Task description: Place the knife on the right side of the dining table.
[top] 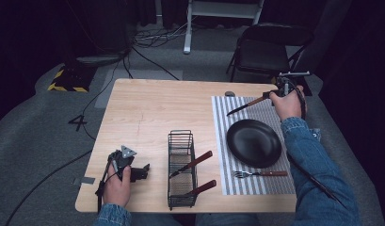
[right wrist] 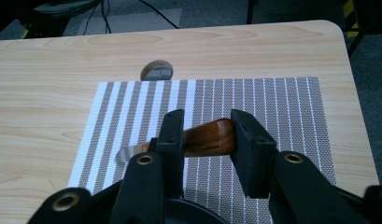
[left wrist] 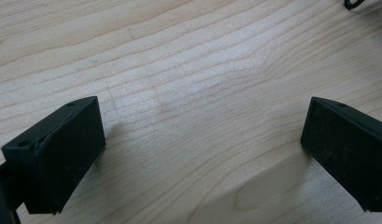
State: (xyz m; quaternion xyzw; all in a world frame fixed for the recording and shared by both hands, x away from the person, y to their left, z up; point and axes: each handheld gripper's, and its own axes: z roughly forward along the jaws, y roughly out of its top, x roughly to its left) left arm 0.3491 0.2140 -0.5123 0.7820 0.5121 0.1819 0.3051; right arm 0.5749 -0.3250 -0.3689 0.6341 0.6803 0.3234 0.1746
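My right gripper (top: 275,94) is shut on the wooden handle of a knife (top: 249,104) at the far right of the table. The blade slants down to the left over the striped placemat (top: 221,123). In the right gripper view the brown knife handle (right wrist: 212,134) sits clamped between the jaws of the right gripper (right wrist: 208,142), with the blade tip poking out to the left. A black plate (top: 254,142) lies on the mat, and a fork (top: 260,173) lies in front of it. My left gripper (top: 145,170) rests open on bare wood (left wrist: 202,70) near the front left, with nothing between its pads (left wrist: 58,154).
A black wire caddy (top: 182,141) stands at the front middle with two wooden-handled utensils (top: 194,163) leaning in it. A small round grey object (right wrist: 157,71) lies just beyond the mat's far corner. A folding chair (top: 265,52) stands behind the table.
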